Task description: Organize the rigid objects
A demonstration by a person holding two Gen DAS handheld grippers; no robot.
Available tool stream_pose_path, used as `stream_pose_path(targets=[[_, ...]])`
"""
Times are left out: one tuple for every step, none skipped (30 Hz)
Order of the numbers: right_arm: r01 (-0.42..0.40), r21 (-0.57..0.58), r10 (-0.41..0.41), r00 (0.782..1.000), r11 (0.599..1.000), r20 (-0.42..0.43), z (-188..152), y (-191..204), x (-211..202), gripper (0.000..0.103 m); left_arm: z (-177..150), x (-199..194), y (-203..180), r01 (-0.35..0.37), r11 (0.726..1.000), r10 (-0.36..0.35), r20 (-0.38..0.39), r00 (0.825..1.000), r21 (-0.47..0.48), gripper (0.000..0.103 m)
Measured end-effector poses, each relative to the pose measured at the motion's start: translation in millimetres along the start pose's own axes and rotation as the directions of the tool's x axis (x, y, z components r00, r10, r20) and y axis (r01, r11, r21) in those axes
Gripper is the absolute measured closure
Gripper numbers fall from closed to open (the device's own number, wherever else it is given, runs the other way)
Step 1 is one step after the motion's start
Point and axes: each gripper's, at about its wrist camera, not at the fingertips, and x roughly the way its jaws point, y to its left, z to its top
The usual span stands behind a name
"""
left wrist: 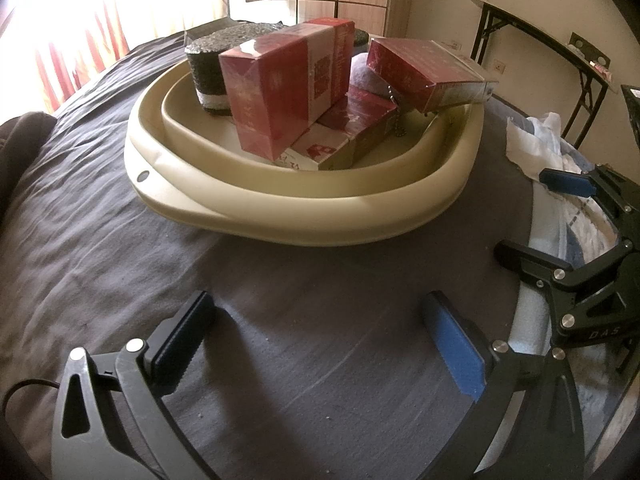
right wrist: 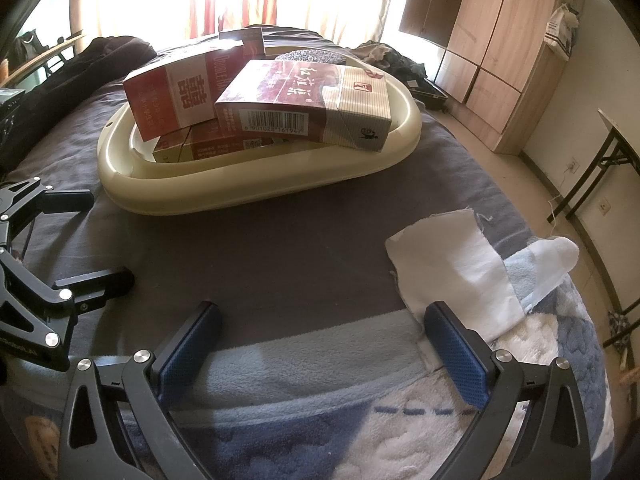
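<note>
Both claws, left (left wrist: 316, 344) and right (right wrist: 320, 354), hang apart and empty over the bed (left wrist: 280, 280). Boxes (left wrist: 280, 88) in the tub (left wrist: 320, 208) at 12 o'clock look light, stiff, probably a bit slick; I'd pinch the flat sides.

The lowest red box (left wrist: 340, 136) lies mostly buried under the two boxes stacked on it. The dark foam block (left wrist: 216, 68) is half hidden behind the front box (left wrist: 280, 92). A purple thing (left wrist: 362, 76) peeks between boxes (can't tell what). The right gripper (left wrist: 560, 220) runs off the frame's edge.
</note>
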Motion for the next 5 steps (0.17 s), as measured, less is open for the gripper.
stream_pose_path(targets=[[0.0,0.0,0.0,1.0,1.0,0.0,0.0,0.0,0.0,0.0,-0.1,0.1,0.0,0.001,1.0,-0.001,0.0,1.0,-0.001,0.0],[0.0,0.0,0.0,1.0,1.0,0.0,-0.4,0.0,-0.1,0.0,0.0,0.0,-0.3,-0.001,1.0,0.001,0.0,1.0,0.0,0.0],[0.0,0.0,0.0,1.0,1.0,0.0,0.1,-0.2,0.1,0.0,0.0,-0.1,-0.3,-0.003,1.0,0.003,0.0,1.0,0.002,0.0],[0.0,0.0,0.0,1.0,1.0,0.0,-0.4,0.0,-0.2,0.0,0.0,0.0,-0.4,-0.003,1.0,0.003,0.0,1.0,0.002,0.0],[0.0,0.0,0.0,1.0,1.0,0.0,-0.5,0.0,-0.1,0.0,0.0,0.0,0.1,0.001,1.0,-0.001,-0.001,1.0,-0.001,0.0]])
